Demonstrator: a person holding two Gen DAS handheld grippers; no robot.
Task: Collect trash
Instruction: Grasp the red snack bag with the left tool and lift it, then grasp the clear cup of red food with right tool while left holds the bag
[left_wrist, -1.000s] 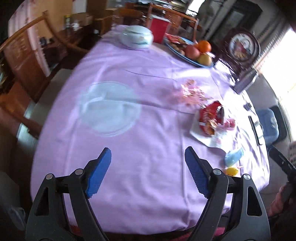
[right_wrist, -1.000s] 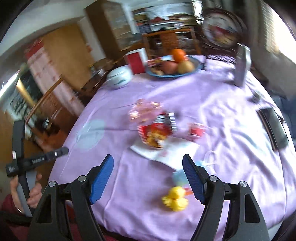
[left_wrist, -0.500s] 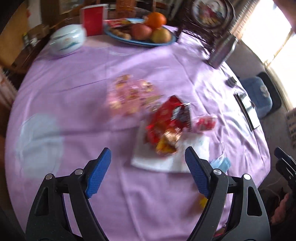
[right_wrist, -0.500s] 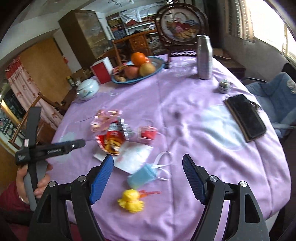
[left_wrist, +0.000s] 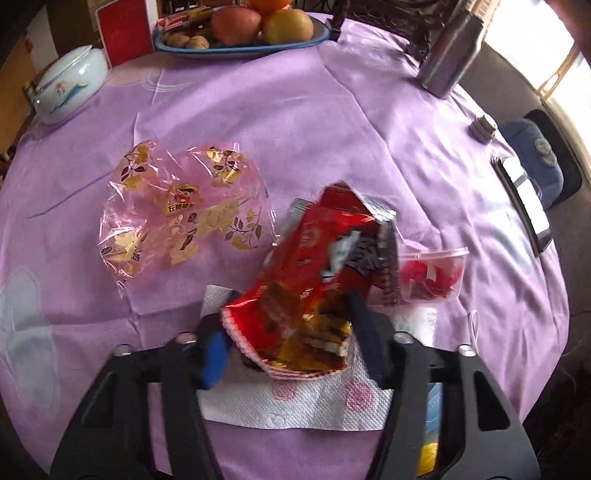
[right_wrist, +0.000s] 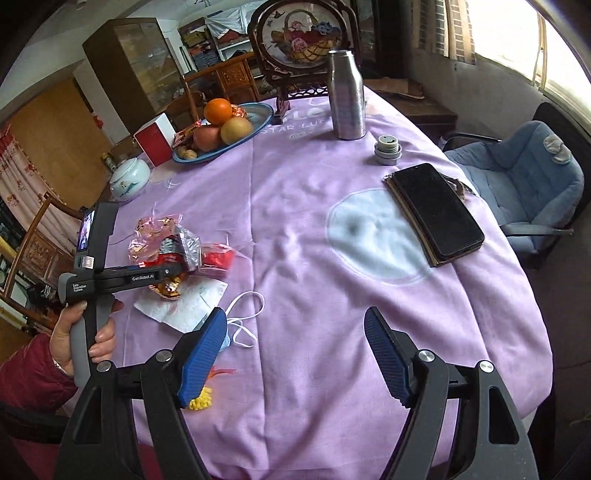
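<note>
On the round table under the lilac tablecloth (left_wrist: 332, 122), the left gripper (left_wrist: 291, 354) is pointing steeply down over a crumpled red foil snack packet (left_wrist: 321, 280). Its jaws are closing with the packet's lower end between the blue pads; whether the pads are already pressing the foil is unclear. The packet is lying on a white paper napkin with pink rose prints (left_wrist: 295, 402). At the packet's 10 o'clock a clear pink cellophane wrapper with gold flowers (left_wrist: 181, 214) is lying flat; at its 3 o'clock a small clear plastic cup holding red scraps (left_wrist: 432, 277) is standing just beside it. The right gripper (right_wrist: 295, 354) is hanging over bare cloth, jaws wide apart, gripping nothing. At its 9 o'clock a white-looped blue face mask (right_wrist: 240, 325) is lying near a small yellow fluffy toy (right_wrist: 201, 400). A hand (right_wrist: 81, 332) is holding the left gripper's handle.
</note>
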